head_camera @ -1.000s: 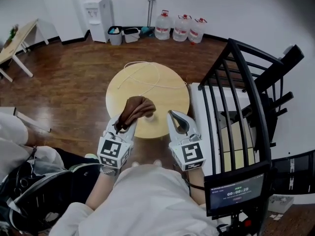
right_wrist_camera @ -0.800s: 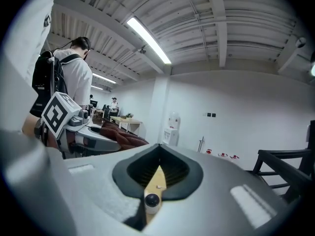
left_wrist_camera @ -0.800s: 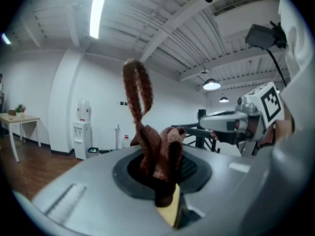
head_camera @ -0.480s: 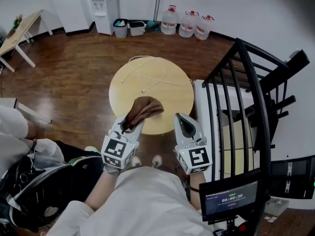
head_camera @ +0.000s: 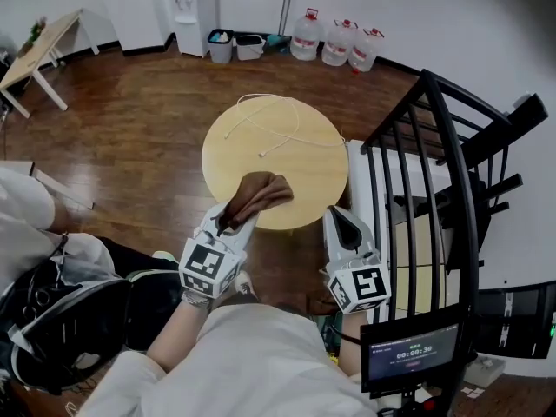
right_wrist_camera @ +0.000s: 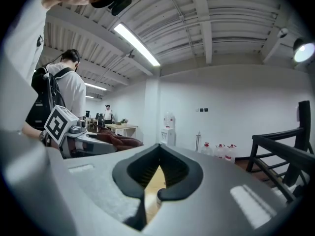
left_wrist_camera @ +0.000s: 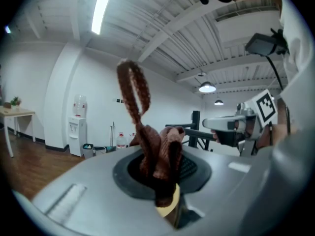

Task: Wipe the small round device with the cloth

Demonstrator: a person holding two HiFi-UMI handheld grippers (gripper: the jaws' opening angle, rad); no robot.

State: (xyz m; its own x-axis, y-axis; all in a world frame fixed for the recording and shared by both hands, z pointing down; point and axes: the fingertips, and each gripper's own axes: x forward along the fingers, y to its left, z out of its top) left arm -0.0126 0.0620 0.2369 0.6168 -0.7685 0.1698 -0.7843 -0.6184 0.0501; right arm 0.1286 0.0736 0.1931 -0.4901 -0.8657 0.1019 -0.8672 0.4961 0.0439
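The floor [head_camera: 139, 120] is dark brown wood and the walls [head_camera: 452, 16] are white. A water dispenser [head_camera: 193, 11], two bins [head_camera: 234, 45] and three water bottles [head_camera: 339, 42] stand along the far wall. A light round table [head_camera: 313, 176] stands in the middle, and a black metal rack [head_camera: 434, 172] just beside it. A long tube lamp [left_wrist_camera: 103, 6] shines on the ceiling.

The cloth [head_camera: 254, 198] looks nubby knit, the table [head_camera: 311, 179] smooth wood, the floor [head_camera: 139, 129] glossy.

Cable [head_camera: 280, 145] on table [head_camera: 317, 176], cloth [head_camera: 258, 193] over its near side, jugs [head_camera: 340, 43] behind
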